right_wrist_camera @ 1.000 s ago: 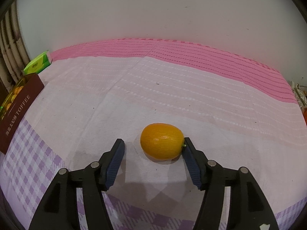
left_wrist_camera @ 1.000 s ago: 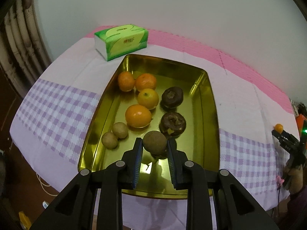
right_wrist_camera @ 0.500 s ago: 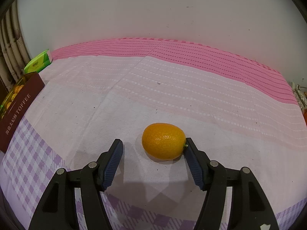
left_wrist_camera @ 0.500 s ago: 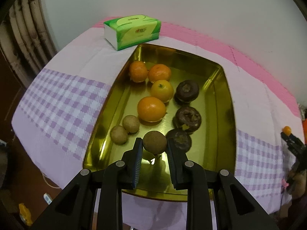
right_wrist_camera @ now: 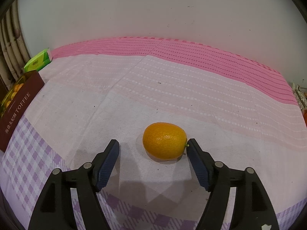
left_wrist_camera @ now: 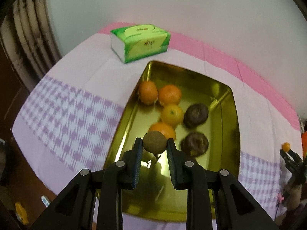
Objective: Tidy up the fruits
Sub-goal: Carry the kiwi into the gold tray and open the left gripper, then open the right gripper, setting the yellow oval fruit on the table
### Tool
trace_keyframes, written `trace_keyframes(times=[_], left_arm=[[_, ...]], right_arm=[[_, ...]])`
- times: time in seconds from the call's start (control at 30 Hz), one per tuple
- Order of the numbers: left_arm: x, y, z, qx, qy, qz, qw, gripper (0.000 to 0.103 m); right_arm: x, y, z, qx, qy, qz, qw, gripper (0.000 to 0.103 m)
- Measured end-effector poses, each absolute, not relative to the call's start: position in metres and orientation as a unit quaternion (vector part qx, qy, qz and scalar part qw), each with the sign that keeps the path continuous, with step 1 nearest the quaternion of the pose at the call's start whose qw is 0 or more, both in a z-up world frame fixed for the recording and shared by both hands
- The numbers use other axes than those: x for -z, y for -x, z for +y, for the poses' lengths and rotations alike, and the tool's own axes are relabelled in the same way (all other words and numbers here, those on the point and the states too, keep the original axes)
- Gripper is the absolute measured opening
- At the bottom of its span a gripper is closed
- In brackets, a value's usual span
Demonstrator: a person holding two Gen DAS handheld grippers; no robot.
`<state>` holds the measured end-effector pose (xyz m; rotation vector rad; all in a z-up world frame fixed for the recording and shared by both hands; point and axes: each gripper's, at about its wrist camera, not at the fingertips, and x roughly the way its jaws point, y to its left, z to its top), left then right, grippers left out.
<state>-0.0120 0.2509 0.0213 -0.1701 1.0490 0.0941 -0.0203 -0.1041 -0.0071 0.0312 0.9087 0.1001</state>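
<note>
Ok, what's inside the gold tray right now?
The gold tray holds four orange citrus fruits and two dark brown fruits. The left tongs and their brown fruit cover its near end.

Inside the gold tray [left_wrist_camera: 229, 115], oranges [left_wrist_camera: 169, 94] and dark fruits [left_wrist_camera: 195, 113] crowd the left and middle, leaving bare floor along the right wall and near end. A tissue box [left_wrist_camera: 141, 42] stands just beyond the tray's far corner. Around the kumquat [right_wrist_camera: 164, 141], the tablecloth [right_wrist_camera: 172, 88] lies open.

Gold tray [left_wrist_camera: 228, 126], orange citrus fruits [left_wrist_camera: 169, 94], dark brown fruits [left_wrist_camera: 195, 113], tan-brown round fruit [left_wrist_camera: 154, 141], green-and-white tissue box [left_wrist_camera: 141, 41], pink, white and purple-checked cloth [left_wrist_camera: 63, 103], orange kumquat [right_wrist_camera: 164, 141]
</note>
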Motion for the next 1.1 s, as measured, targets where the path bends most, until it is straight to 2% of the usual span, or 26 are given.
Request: trace_keyframes(times=[0.37, 1.1], left_arm=[[-0.006, -0.029, 0.269, -0.076, 0.061, 0.502, 0.859, 0.026], [-0.017, -0.028, 0.256, -0.078, 0.039, 0.490, 0.867, 0.027]], right_arm=[[0.007, 0.019, -0.104, -0.049, -0.015, 0.440, 0.897, 0.074], [0.009, 0.016, -0.105, -0.047, -0.013, 0.442, 0.896, 0.077]])
